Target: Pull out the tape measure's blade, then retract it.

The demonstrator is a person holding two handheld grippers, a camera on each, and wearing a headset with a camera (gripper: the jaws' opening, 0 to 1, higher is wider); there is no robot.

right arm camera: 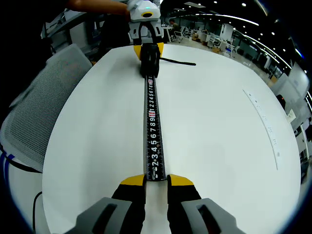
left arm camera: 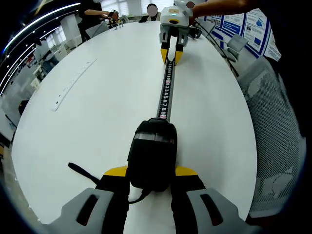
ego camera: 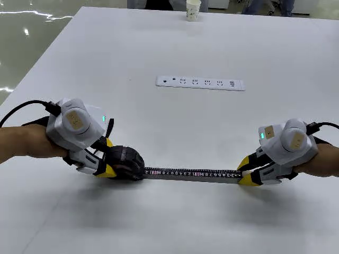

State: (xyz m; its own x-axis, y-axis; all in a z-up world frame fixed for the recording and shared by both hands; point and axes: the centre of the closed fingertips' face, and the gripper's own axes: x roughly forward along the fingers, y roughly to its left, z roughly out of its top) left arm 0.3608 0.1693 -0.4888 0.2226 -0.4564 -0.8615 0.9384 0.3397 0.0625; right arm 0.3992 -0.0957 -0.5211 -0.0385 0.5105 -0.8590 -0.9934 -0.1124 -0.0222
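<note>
Fingers (left arm camera: 117, 171) of our left gripper (left arm camera: 152, 171) are clamped on the tape measure case (left arm camera: 152, 148), one yellow tip against each flank of the black body. The case sits on the white counter (ego camera: 212, 42) at the near left in the head view, with its strap (left arm camera: 80, 170) trailing loose beside it. Our right gripper (right arm camera: 156, 179) has its fingers (right arm camera: 181, 181) pressed together on the free end of the blade (right arm camera: 152, 122), pinching it at the lowest numbers.

Observation: the blade runs straight from the mouth of the case to the right gripper, printed face up. It lies low along the counter, but we cannot tell whether it touches. The two grippers are well apart. A power strip (ego camera: 200, 82) and a paper cup (ego camera: 193, 9) lie farther back, clear of the work.

Step in hand, as we judge it: the pull-out is done or close to done, and the retraction is not yet begun.

Next move calls for:
- The left gripper pins the case where it is.
- The right gripper holds its pinch and walks the blade end back along the same line toward the case, so the spring draws it in under control instead of whipping.
- Lock state: not readable from these views. Check it if the blade resists.
</note>
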